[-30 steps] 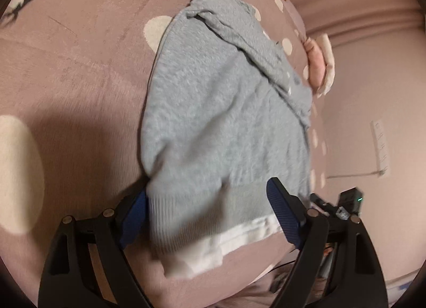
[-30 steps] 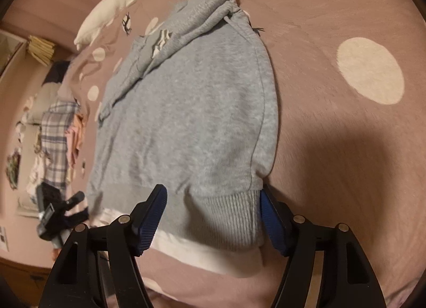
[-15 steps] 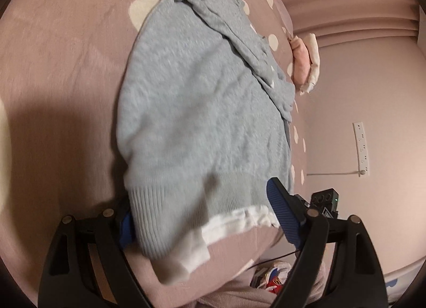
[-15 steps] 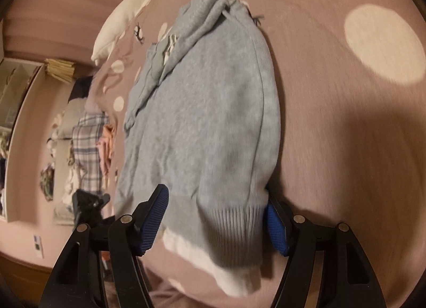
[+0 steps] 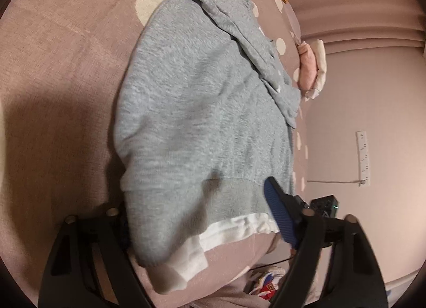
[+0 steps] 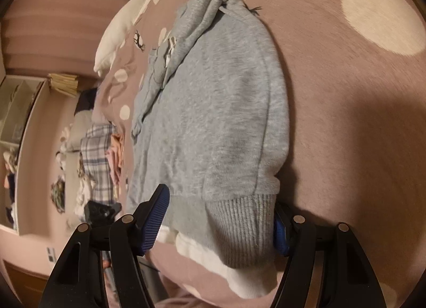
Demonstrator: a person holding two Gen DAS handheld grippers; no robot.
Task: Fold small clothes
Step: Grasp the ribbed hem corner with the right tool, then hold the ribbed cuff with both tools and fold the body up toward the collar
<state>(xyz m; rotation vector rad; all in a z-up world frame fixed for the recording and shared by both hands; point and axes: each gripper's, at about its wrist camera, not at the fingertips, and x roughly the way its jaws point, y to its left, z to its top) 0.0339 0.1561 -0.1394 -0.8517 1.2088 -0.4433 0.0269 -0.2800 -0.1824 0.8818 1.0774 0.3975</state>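
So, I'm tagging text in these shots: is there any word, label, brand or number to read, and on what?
None can be read.
Sweater: no print or tag in view.
Bedspread: only dots and small deer figures, no words.
Wall strip: dark marks, too small to read.
Colourful packet below the bed's edge: print too blurred to read.

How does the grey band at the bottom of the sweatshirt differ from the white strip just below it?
The grey band is grey knit; the white strip is white. The grey band shows broad, while only a narrow edge of the white strip shows. The grey band lies on top; the white strip peeks out from under it. Both run along the near end of the sweatshirt, which lies on the pink spotted bedspread.
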